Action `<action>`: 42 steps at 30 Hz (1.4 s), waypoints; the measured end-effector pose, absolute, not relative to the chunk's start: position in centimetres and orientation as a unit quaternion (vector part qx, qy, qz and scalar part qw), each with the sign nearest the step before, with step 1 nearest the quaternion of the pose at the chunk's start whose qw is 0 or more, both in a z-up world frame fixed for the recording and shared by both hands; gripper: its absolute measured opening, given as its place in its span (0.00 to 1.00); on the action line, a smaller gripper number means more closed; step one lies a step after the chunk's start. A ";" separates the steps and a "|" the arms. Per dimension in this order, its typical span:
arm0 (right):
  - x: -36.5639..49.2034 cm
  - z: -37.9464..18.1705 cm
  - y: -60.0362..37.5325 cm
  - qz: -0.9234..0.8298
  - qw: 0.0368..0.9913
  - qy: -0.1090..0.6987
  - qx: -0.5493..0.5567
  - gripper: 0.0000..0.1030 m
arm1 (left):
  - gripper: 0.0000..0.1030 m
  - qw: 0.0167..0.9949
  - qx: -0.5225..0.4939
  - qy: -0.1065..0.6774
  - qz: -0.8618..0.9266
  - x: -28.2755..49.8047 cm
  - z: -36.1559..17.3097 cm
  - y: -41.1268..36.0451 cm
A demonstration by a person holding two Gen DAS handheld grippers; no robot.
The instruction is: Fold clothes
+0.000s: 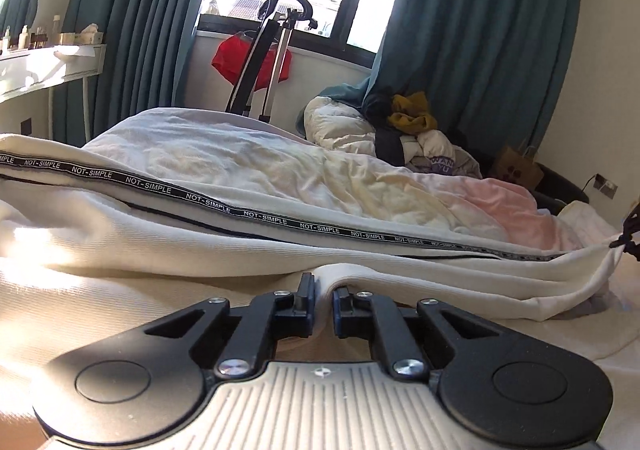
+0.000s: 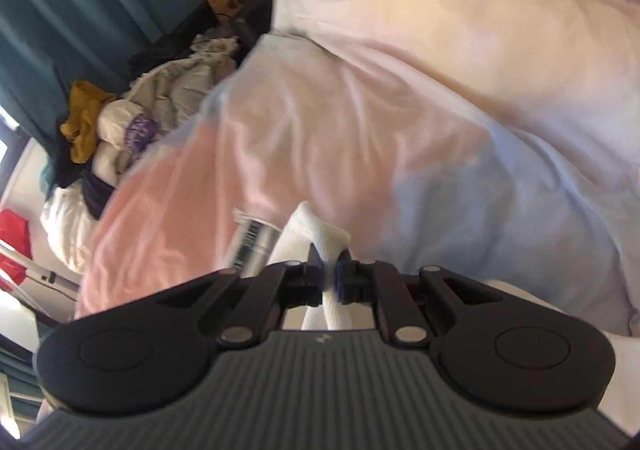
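On the bed [image 1: 100,314], my left fingers [image 1: 323,300] pinch a fold of the white ribbed garment with black lettered tape [image 1: 168,226], anchoring it; my right fingers [image 2: 329,278] clamp its bunched edge, lifting for folding.

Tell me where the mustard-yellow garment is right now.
In the left wrist view, the mustard-yellow garment sits right of centre atop the clothes pile, against the teal curtain; the right wrist view shows it at far left.
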State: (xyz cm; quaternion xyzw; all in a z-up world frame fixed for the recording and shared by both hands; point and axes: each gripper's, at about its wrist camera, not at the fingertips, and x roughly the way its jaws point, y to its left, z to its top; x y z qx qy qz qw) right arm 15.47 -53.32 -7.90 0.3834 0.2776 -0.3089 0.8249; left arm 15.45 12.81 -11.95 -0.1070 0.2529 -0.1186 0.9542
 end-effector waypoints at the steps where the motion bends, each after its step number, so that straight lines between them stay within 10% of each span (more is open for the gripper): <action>1: 16.1 -6.1 -52.7 -0.293 0.842 0.256 0.375 0.09 | 0.09 0.953 -0.117 0.250 -0.123 15.4 -11.8 13.1; 7: 15.0 -1.1 -50.8 -0.244 0.907 0.154 0.306 0.09 | 0.08 0.948 -0.099 0.268 -0.138 15.5 -10.7 13.4; 18: 6.9 -15.3 -54.8 -0.287 0.836 0.277 0.378 0.13 | 0.11 0.935 -0.076 0.314 -0.144 15.4 -11.4 12.7; 35: -2.0 -8.3 -38.6 -0.162 0.912 0.287 0.243 0.14 | 0.76 0.949 -0.082 0.274 -0.130 7.1 -7.3 12.3; 42: -7.2 -6.4 -32.1 -0.064 0.936 0.296 0.182 0.29 | 0.81 0.961 -0.038 0.247 -0.119 -0.3 -4.2 9.7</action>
